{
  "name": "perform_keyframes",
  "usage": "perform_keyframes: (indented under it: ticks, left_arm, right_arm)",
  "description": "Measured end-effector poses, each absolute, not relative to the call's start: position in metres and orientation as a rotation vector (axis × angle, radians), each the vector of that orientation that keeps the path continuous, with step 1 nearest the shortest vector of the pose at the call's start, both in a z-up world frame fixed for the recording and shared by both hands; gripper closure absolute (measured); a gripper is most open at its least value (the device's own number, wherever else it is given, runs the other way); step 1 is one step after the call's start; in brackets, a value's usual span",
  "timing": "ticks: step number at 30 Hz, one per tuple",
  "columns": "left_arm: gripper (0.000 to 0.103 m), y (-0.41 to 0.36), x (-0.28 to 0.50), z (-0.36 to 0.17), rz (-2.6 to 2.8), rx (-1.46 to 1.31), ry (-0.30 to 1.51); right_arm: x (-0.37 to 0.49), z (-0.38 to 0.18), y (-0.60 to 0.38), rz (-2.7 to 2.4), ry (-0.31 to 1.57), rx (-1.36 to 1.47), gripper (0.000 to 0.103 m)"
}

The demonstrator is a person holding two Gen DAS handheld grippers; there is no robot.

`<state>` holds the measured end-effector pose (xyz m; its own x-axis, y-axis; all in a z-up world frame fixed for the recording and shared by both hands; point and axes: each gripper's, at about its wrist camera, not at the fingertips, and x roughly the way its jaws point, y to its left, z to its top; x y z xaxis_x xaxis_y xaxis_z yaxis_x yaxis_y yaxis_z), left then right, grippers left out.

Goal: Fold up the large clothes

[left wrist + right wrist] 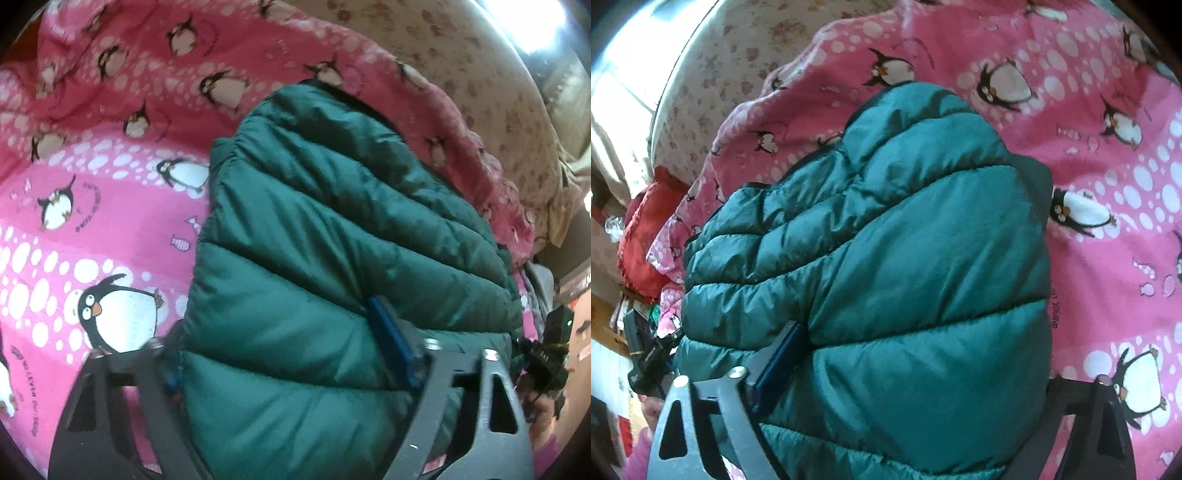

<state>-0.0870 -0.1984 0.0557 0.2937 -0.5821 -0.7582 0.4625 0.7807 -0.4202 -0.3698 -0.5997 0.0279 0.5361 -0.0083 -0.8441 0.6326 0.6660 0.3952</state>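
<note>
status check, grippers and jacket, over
Left gripper and right gripper: jaws wide, straddling the green puffer jacket. Jacket bunched on the pink penguin blanket. Nothing in the way.

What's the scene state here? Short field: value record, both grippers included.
garment: dark green quilted puffer jacket, bunched into a bulky bundle
surface: pink penguin-print bed sheet, wrinkled, under the jacket
left gripper: fingers wide apart, jacket bulk between them, blue pad against the fabric
right gripper: same stance, jacket between its fingers, blue pad against the fabric
background: beige floral bedding beyond the sheet; red cloth item at the bed's edge
fold state: not a neat flat fold
</note>
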Motion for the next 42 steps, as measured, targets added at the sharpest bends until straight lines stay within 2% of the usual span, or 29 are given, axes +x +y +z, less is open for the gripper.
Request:
perform_keyframes:
  ticks: [2,5,9,14,22,24,26,28,29,30,42]
  left_arm:
    - [0.045,-0.198,-0.092,0.063,-0.708,-0.114,1.043]
    - [0.06,-0.19,-0.095,0.074,-0.725,-0.135,1.037]
    - [0.065,-0.176,-0.108,0.094,-0.763,-0.16,1.024]
    - [0.066,-0.152,-0.141,0.115,-0.825,-0.155,1.02]
    - [0.066,-0.104,-0.193,0.121,-0.847,-0.105,1.045]
    - [0.061,-0.102,-0.195,0.11,-0.81,-0.071,1.052]
    - [0.039,-0.104,-0.194,0.097,-0.764,-0.043,1.061]
    - [0.03,-0.106,-0.194,0.09,-0.707,-0.017,1.05]
    - [0.03,-0.105,-0.196,0.091,-0.693,-0.015,1.039]
    - [0.03,-0.105,-0.199,0.094,-0.676,-0.004,1.029]
    - [0.03,-0.107,-0.267,0.148,-0.59,0.125,0.784]
  right_arm:
    - [-0.37,0.037,-0.593,-0.438,0.93,0.721,0.03]
    - [-0.374,0.051,-0.586,-0.442,0.906,0.699,0.046]
    - [-0.384,0.076,-0.576,-0.417,0.843,0.72,0.055]
    - [-0.395,0.108,-0.549,-0.358,0.837,0.7,0.056]
    - [-0.43,0.134,-0.514,-0.284,0.86,0.744,0.056]
    - [-0.442,0.124,-0.514,-0.312,0.866,0.768,0.053]
    - [-0.453,0.105,-0.519,-0.409,0.885,0.781,0.044]
    - [-0.461,0.078,-0.528,-0.504,0.94,0.821,0.04]
    - [-0.466,0.065,-0.532,-0.517,0.938,0.874,0.031]
    - [-0.47,0.063,-0.533,-0.521,0.918,0.901,0.03]
    - [-0.487,0.158,-0.479,-0.574,0.794,0.582,0.03]
